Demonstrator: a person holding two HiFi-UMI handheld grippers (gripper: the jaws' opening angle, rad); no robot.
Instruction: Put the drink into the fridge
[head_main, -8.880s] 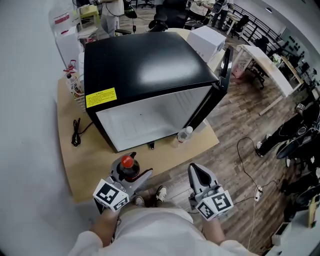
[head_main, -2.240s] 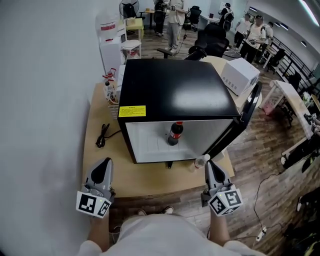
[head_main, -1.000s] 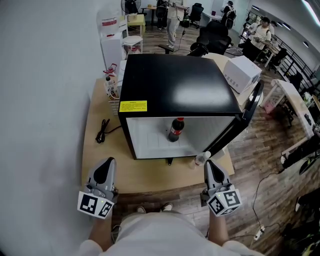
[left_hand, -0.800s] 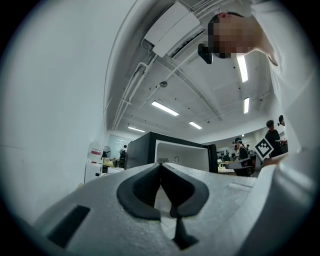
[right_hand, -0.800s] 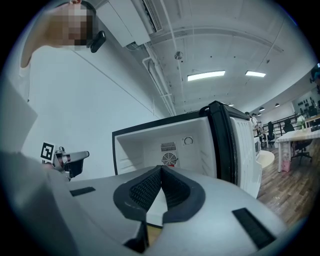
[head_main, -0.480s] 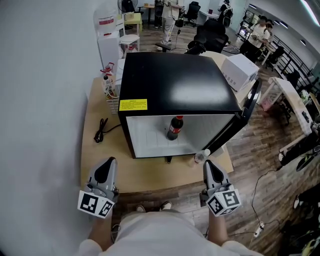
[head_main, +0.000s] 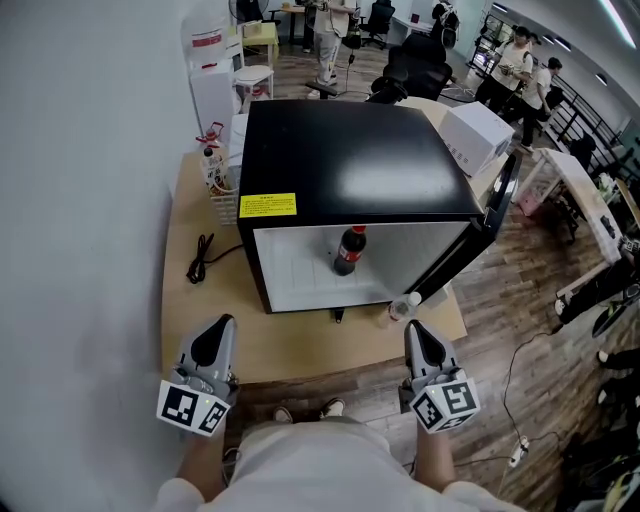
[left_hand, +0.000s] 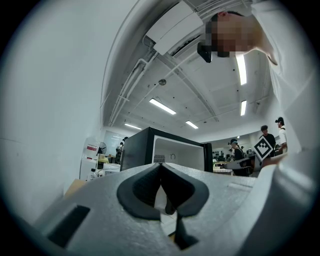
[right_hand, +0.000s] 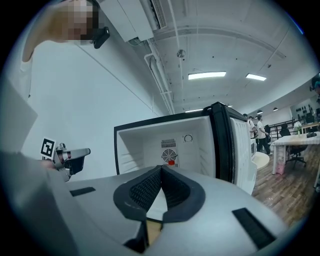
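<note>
Drink (head_main: 347, 250) — dark cola bottle, red cap — stands upright inside fridge (head_main: 340, 150), near front of its floor. Door (head_main: 497, 205) swung open to right. Left gripper (head_main: 222, 326) over near edge of platform (head_main: 300, 345), jaws pressed together, nothing between. Right gripper (head_main: 413, 330) likewise — jaws closed, empty, near clear bottle (head_main: 404, 308) standing by door's foot. Both grippers well apart from drink. Black cable (head_main: 203, 260) lies left of fridge.
</note>
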